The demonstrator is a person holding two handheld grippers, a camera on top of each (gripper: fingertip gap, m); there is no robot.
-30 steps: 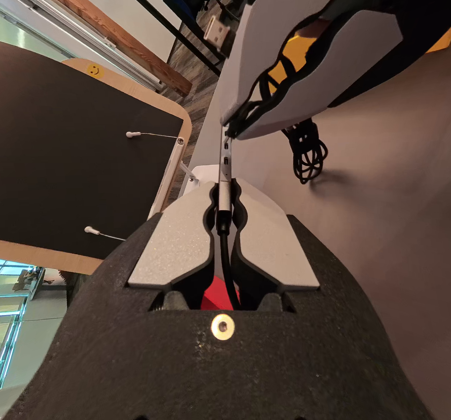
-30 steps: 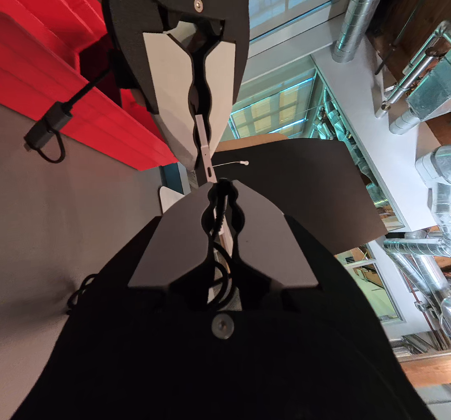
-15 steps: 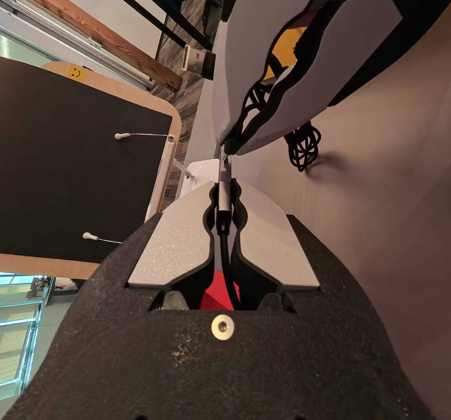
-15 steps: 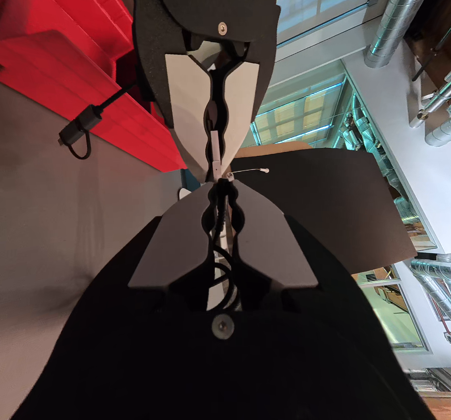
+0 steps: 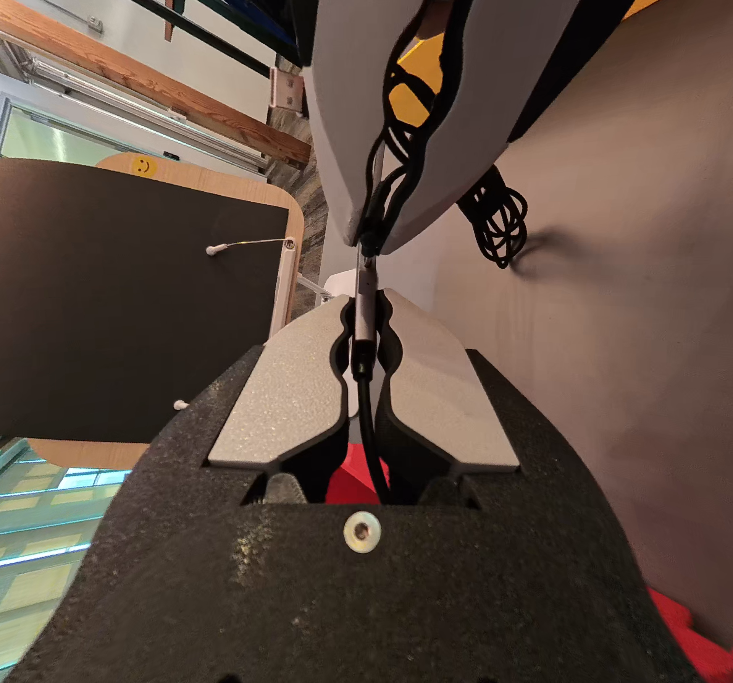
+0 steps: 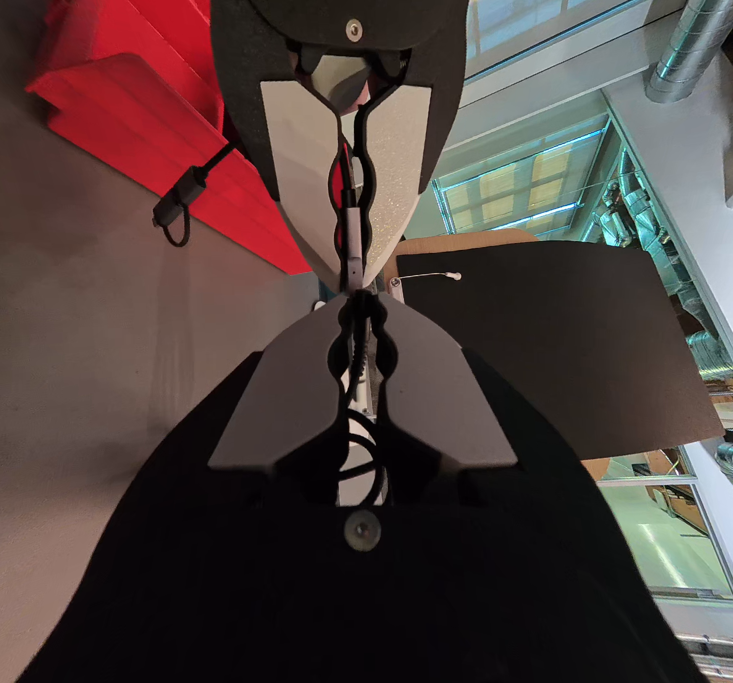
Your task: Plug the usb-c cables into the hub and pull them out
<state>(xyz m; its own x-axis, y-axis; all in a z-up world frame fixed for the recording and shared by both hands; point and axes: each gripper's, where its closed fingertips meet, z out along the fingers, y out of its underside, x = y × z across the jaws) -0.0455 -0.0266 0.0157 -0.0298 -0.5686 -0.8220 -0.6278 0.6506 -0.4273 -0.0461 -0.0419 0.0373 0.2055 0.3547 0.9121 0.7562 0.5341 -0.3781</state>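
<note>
Left gripper (image 5: 365, 299) fingers nearly together, clamped on the slim grey hub (image 5: 365, 318); its black lead (image 5: 369, 437) runs back between the fingers toward the lower centre of the frame. Right gripper (image 6: 359, 299) fingers likewise closed down on the black usb-c cable (image 6: 355, 350), plug at the tips, slack looped behind (image 6: 363, 461). In the right wrist view the two grippers meet tip to tip at frame centre, plug against the hub's (image 6: 354, 243) end; whether it is fully seated cannot be told. In the left wrist view the right gripper (image 5: 367, 245) comes down from the upper right, a coiled black cable bundle (image 5: 497, 223) beside it, lying on the grey tabletop (image 5: 595, 346). Against the frames one second earlier: the gap between grippers has closed, and the exposed length of hub with its side ports is now almost covered. Outward: red bin (image 6: 131, 108) upper left of the right view with a dangling black adapter (image 6: 178, 199) before it; black panel on a wooden board (image 5: 119, 306) left of the left view; windows and metal ducting (image 6: 698, 17) at the right.
</note>
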